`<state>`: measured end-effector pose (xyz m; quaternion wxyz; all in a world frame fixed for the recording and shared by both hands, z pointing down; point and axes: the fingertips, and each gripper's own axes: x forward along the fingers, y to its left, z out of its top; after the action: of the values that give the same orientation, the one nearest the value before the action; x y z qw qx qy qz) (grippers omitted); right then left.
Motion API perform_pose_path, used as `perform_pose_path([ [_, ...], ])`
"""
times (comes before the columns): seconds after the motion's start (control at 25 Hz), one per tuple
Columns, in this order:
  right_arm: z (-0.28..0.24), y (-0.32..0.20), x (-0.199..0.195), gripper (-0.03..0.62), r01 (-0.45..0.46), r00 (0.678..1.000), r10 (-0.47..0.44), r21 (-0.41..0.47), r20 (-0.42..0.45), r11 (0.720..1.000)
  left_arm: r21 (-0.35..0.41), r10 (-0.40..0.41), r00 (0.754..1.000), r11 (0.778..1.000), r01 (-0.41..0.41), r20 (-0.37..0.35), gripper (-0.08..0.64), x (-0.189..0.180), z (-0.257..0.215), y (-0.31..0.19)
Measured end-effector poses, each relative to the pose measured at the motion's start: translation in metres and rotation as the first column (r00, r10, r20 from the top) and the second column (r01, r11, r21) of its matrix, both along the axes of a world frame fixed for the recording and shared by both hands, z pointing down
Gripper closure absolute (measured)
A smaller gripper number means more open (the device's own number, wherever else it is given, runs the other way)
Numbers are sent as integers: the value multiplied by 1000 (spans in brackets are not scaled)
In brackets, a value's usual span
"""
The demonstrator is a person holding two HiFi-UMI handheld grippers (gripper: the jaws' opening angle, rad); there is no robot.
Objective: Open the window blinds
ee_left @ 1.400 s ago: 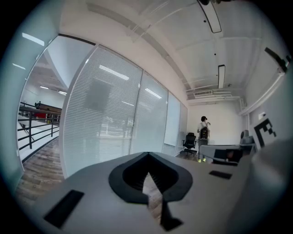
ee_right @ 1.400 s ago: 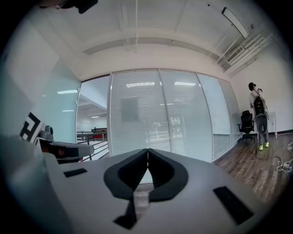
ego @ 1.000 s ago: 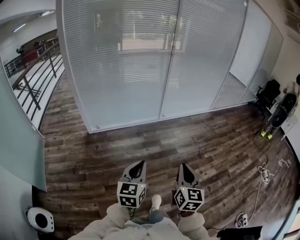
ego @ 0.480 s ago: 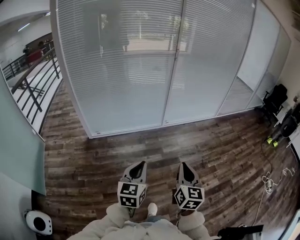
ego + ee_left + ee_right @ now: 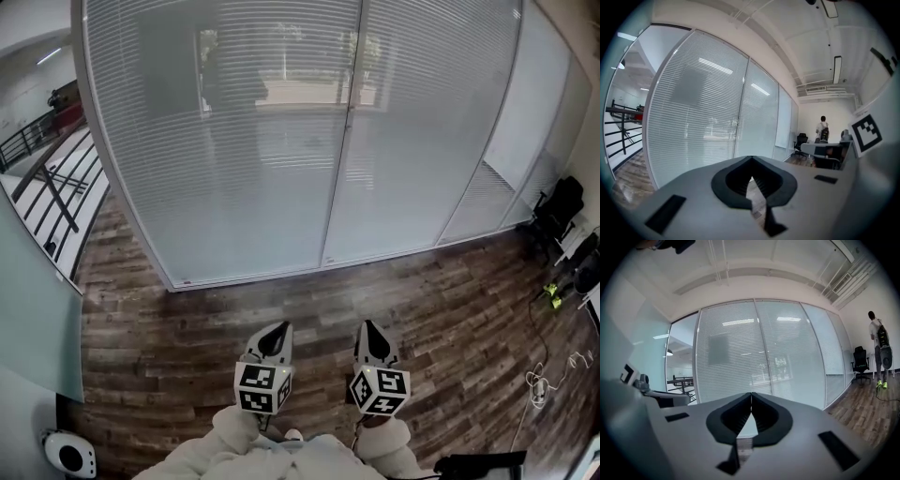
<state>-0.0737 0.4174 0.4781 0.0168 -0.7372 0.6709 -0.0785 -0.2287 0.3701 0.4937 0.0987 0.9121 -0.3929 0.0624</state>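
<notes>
Dark wood-plank floor [image 5: 422,291]; closed white slatted window blinds [image 5: 234,159] closer than second ago: approaching, unopened. Left gripper [image 5: 277,330], right gripper [image 5: 369,328]: pinched together, empty.

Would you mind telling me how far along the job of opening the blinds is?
Nothing looks done: the blinds hang with slats closed. In hand, nothing: the left gripper and right gripper are both shut and empty, with wooden floor between them and the blinds. Left: reaching the blinds and opening them.
</notes>
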Motion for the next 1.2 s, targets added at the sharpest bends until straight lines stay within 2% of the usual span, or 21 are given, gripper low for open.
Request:
perform_pose_path([
  [0.52,23,-97,60,578,-24,999,25,-32,47,999,-13,29,999,1000,-28,20,563,66,11,-98],
  [0.96,15,-218,124,578,-60,997,61,-24,39,998,8,65,998,998,-65,10,563,129,3,-225],
  [1.2,7,-292,137,578,-47,998,47,1,36,999,22,69,997,997,-70,23,562,146,-1,-296],
])
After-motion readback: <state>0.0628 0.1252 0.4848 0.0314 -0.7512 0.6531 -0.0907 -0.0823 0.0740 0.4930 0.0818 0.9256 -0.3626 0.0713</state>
